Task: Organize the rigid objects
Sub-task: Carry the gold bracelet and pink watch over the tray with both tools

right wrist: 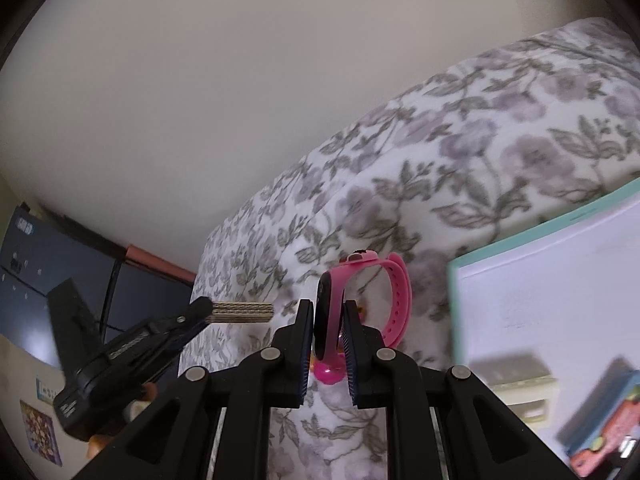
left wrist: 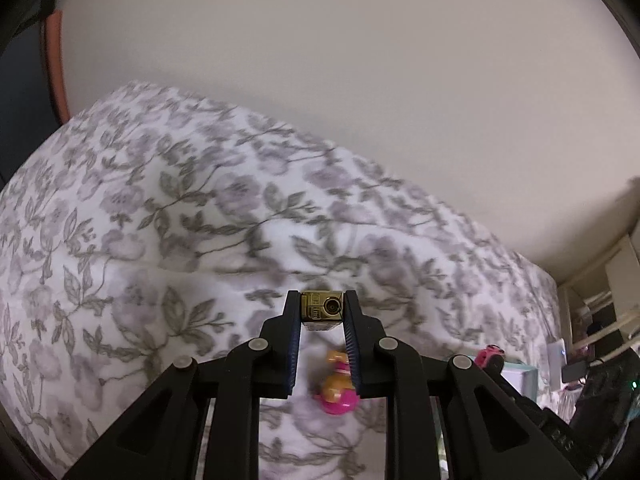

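Observation:
My left gripper (left wrist: 322,300) is shut on a small gold box-shaped object (left wrist: 322,312) with a round lens-like circle on its face, held above the floral bed cover (left wrist: 160,220). In the right wrist view the same gold object (right wrist: 242,312) shows edge-on at the tip of the left gripper (right wrist: 206,308). My right gripper (right wrist: 329,308) is shut on a pink wristwatch (right wrist: 326,320), its pads pressing on the black face while the strap (right wrist: 400,296) loops out to the right. A pink and orange toy figure (left wrist: 336,388) lies on the cover under both grippers.
A white box with a teal rim (right wrist: 540,280) stands at the right, with a cream block (right wrist: 516,376) and a colourful carton (right wrist: 612,420) near it. A plain wall (left wrist: 360,80) rises behind the bed. Shelves with clutter (left wrist: 600,320) are at the far right.

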A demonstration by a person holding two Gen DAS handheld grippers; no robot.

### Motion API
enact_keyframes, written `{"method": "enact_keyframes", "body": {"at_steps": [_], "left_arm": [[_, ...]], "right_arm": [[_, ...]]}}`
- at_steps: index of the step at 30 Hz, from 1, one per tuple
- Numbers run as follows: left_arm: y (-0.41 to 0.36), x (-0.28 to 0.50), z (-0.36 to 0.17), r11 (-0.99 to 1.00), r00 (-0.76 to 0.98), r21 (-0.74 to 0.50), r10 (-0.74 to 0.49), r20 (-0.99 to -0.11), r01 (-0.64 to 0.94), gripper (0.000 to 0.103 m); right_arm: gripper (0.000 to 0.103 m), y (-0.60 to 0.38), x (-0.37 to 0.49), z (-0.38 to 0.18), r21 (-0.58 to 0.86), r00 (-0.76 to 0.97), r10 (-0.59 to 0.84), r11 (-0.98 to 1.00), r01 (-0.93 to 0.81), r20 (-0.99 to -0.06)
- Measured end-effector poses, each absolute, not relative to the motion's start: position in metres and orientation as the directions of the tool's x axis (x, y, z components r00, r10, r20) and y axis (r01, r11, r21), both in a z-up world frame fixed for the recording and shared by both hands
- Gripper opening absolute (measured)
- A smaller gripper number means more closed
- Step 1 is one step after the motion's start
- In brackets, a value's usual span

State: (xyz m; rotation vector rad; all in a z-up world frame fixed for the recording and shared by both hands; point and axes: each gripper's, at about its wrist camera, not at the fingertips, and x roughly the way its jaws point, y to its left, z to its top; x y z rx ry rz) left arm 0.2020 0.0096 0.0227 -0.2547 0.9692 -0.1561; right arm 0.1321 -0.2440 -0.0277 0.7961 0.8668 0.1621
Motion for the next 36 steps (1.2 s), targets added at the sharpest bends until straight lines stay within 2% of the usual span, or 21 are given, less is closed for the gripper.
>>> {"method": "enact_keyframes", "body": {"at_steps": [8, 15, 29, 36], "left_arm": [[-0.039, 0.181, 0.056, 0.952, 0.586, -0.274, -0.301, -0.752, 0.137, 0.021], [-0.078, 0.167, 0.063, 0.938, 0.565, -0.27, -0.346, -0.749, 0.216, 0.021], [-0.151, 0.142, 0.049, 0.925, 0.522, -0.209, -0.355, -0.776, 0.318, 0.021], [-0.174, 0.139, 0.033, 0.922, 0.498, -0.193, -0.348, -0.794, 0.336, 0.021]], "right_arm": [[0.016, -0.295, 0.113, -0.015, 0.672, 0.672, 0.364, 0.689, 0.271, -0.644], [0.016, -0.33, 0.098, -0.009, 0.607, 0.655, 0.276, 0.713, 0.351, -0.703], [0.016, -0.381, 0.073, -0.03, 0.484, 0.548, 0.179, 0.729, 0.484, -0.817], [0.017, -0.396, 0.066, -0.038, 0.451, 0.517, 0.153, 0.726, 0.519, -0.842]]}}
